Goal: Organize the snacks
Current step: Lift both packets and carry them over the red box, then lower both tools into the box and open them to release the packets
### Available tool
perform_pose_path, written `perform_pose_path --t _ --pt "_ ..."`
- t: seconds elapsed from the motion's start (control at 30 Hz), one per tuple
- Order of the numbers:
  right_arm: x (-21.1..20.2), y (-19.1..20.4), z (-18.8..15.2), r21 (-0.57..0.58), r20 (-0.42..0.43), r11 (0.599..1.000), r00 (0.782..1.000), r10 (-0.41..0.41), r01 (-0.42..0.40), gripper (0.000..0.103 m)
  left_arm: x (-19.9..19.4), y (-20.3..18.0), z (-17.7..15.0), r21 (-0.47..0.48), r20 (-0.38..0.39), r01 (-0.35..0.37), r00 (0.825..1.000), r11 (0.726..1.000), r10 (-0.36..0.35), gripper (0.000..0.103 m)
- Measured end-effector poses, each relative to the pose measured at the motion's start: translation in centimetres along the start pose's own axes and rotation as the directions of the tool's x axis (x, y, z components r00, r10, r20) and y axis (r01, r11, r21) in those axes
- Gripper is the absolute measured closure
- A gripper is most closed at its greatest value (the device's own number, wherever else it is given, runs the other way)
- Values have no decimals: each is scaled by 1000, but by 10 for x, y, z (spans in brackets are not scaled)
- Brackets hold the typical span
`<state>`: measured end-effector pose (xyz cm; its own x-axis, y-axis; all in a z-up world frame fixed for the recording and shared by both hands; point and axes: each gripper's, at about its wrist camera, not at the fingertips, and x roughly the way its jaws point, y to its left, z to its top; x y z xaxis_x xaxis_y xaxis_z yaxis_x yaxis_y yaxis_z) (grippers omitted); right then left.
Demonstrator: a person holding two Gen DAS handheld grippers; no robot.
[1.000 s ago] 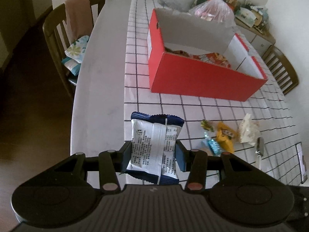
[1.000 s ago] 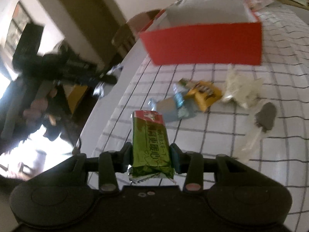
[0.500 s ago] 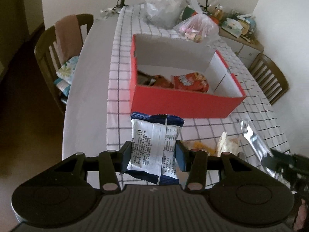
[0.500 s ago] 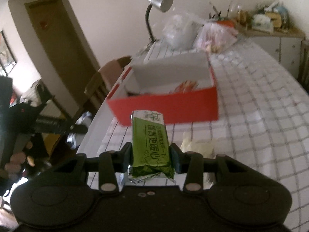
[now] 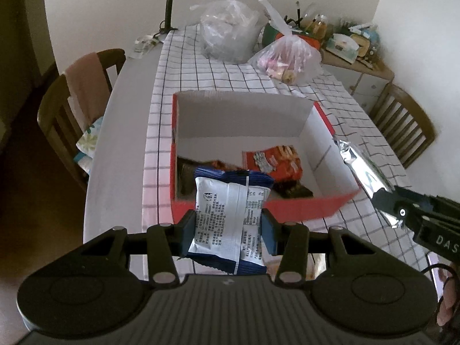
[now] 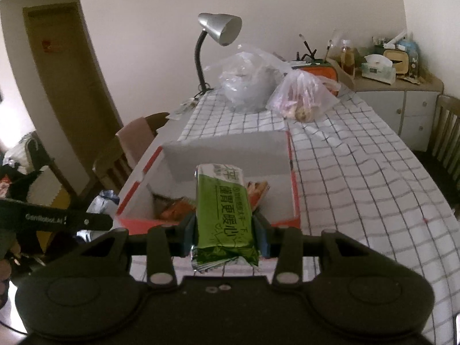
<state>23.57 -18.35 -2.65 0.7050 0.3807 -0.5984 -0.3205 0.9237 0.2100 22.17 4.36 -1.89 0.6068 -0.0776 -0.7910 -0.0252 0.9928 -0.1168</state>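
Note:
My left gripper (image 5: 228,227) is shut on a blue and white snack packet (image 5: 230,215), held over the near wall of the red box (image 5: 302,207). The box is open, white inside, with an orange-red packet (image 5: 273,162) and dark packets on its floor. My right gripper (image 6: 224,234) is shut on a green snack bar (image 6: 222,210), held just before the red box's near wall (image 6: 287,224). The right gripper also shows at the right edge of the left wrist view (image 5: 379,194), with the bar's silver end (image 5: 359,166) beside the box's right wall.
The box stands on a checked tablecloth (image 5: 201,77). Two plastic bags (image 5: 227,28) (image 5: 290,57) and a desk lamp (image 6: 221,28) are at the table's far end. Wooden chairs stand at left (image 5: 72,109) and right (image 5: 408,126). A cluttered cabinet (image 6: 402,86) is far right.
Both grippers rose and moved forward to the red box, each still holding its packet. The loose snacks on the cloth have dropped out of view below.

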Motion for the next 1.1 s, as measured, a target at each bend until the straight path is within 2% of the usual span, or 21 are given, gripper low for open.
perform_pose_path --t 0.27,0.43,0.77,1.1 --pt "57 -10 32 -15 -50 999 998 -40 40 62 45 -4 43 7 -45 -70 997 998 70 57" --pt "92 -11 40 -47 -105 998 993 -50 45 62 76 1 60 5 -92 -114 989 994 114 57" --pt "145 -4 39 -116 -197 993 978 -61 39 62 126 3 72 24 -173 -159 972 987 161 57" --pt "167 0 30 -177 -257 984 964 -73 27 62 152 0 68 63 -210 -174 960 983 184 57"
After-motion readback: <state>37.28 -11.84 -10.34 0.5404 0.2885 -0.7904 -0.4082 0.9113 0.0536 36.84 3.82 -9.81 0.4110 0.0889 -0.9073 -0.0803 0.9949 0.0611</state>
